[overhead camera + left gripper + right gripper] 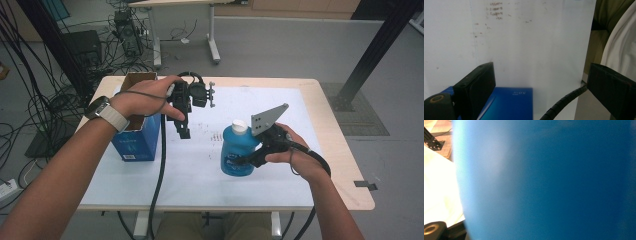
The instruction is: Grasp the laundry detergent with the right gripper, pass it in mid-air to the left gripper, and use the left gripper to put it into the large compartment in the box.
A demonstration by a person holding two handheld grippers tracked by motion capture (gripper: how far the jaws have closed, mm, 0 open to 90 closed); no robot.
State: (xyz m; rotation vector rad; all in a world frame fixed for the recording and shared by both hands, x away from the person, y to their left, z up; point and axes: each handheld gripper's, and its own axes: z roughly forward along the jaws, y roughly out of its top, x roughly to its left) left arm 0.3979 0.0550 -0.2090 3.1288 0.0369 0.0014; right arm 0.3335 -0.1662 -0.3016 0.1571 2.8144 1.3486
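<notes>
A blue bottle (237,152) with a white cap (239,125) stands upright on the white table top (280,185), right of centre. My right gripper (246,159) comes in from the bottle's right and is shut on its body. Seen close in the right gripper view, the blue bottle (549,180) hides the jaws. An open-topped blue box (135,142) stands at the left. My left gripper (183,131) hangs above the table just right of that box and points down. Its jaws stand wide open around nothing, and this left gripper (540,72) looks onto the blue box (509,102).
The left gripper's black cable (161,165) hangs down over the table's front edge. Behind the table are another table's legs (214,47) and tangled floor cables (45,100) at the left. A black post (370,55) rises at the right.
</notes>
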